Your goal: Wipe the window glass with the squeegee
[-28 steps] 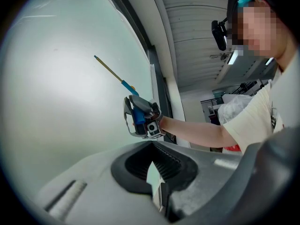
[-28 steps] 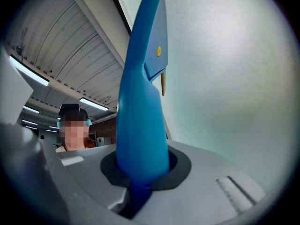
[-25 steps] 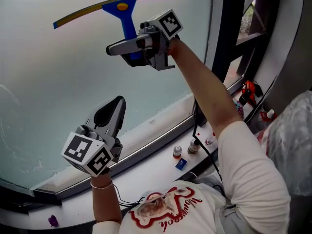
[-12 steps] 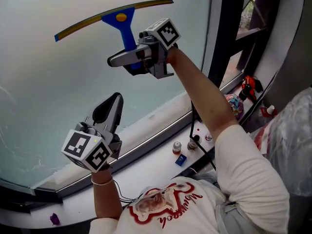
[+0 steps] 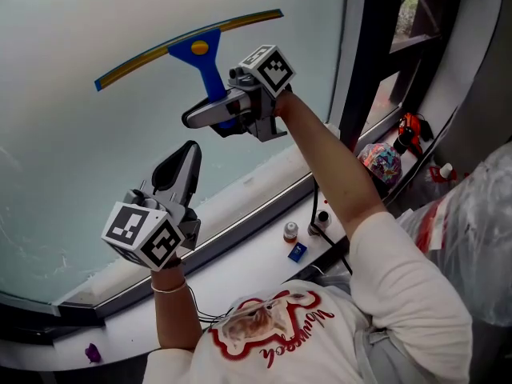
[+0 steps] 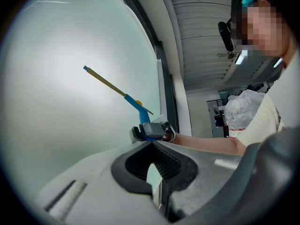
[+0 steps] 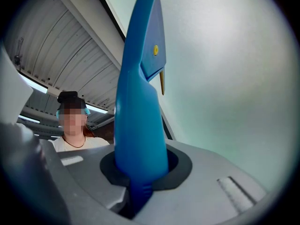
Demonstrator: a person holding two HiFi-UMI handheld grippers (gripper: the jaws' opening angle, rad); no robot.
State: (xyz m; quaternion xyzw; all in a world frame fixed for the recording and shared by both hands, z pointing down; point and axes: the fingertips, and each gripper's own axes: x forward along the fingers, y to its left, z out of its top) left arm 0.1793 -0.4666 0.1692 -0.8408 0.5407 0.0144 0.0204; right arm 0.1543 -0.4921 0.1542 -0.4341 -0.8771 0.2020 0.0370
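Right claw (image 5: 198,118) clamped on handle of blue plastic squeegee with long yellow-edged blade (image 5: 202,51), jaws just eased slightly wider. Blade lies on pale window glass (image 5: 72,158). Left claw (image 5: 188,157) lower, jaws together, empty.

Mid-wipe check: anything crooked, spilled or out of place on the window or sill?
The squeegee blade runs slanted across the glass, left end lower than right in the head view. Small bottles stand loose on the sill beneath. No spill or damage shows.
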